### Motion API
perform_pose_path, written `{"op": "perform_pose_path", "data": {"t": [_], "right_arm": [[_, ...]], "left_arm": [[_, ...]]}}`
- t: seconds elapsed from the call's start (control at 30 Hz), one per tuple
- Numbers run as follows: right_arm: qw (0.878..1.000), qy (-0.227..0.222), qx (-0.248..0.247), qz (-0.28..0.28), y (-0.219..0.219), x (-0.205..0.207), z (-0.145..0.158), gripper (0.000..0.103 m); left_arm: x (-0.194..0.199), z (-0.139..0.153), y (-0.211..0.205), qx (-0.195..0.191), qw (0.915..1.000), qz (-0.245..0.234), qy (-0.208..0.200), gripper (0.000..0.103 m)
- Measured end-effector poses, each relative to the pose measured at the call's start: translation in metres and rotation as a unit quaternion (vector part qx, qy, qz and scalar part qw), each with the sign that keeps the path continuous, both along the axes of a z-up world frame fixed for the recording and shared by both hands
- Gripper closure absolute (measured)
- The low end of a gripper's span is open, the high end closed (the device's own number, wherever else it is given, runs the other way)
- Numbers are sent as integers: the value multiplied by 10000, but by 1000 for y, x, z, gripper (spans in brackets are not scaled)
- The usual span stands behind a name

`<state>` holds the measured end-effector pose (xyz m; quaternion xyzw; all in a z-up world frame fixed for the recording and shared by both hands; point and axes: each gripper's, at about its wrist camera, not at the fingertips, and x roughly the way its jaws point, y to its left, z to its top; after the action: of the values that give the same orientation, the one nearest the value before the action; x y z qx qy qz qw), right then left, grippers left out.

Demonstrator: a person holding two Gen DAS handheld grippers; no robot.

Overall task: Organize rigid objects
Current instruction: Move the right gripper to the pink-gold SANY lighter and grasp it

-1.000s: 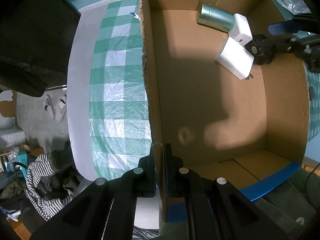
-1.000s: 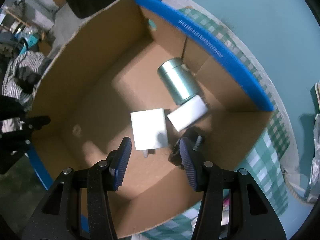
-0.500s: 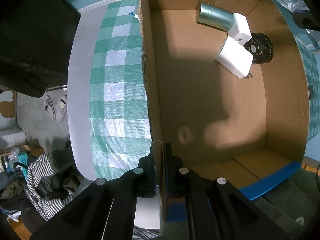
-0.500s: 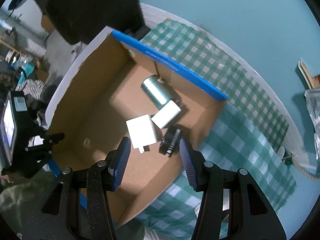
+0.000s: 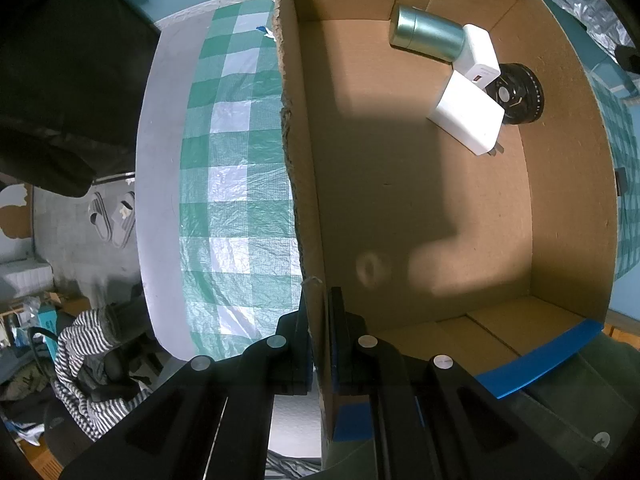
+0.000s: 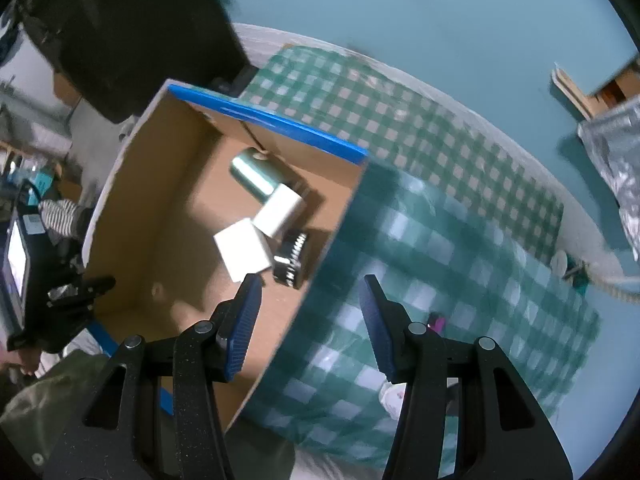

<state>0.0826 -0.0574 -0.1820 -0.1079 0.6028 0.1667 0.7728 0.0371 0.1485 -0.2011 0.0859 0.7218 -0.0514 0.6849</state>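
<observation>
So four things sit in the cardboard box (image 5: 568,184), bunched at its far corner: one metal tin (image 5: 426,34), two white chargers (image 5: 466,116) and one black wheel (image 5: 520,94). Left gripper (image 5: 318,344) pinches the box wall; right gripper (image 6: 310,320) hangs spread wide over the checkered tablecloth (image 6: 460,240).

Inside the cardboard box (image 5: 440,220), the near and middle floor lies bare, open to reach from above. The far corner is crowded: a metal can (image 5: 428,36) on its side, two white adapters (image 5: 466,114) touching it and each other, and a black round part (image 5: 518,94) wedged against the right wall. The box's tall walls block sideways entry.
</observation>
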Motion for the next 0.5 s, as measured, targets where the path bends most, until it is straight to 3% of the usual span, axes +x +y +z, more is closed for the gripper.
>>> {"op": "perform_pose_path", "data": {"t": [0.4, 0.5], "right_arm": [[9967, 212, 121, -778, -52, -2, -17, 52], [9950, 248, 143, -954, -65, 0, -25, 43]], "left_arm": [[1, 0, 1, -4, 10000, 11, 0, 97], [1, 0, 1, -5, 10000, 19, 9, 97]]}}
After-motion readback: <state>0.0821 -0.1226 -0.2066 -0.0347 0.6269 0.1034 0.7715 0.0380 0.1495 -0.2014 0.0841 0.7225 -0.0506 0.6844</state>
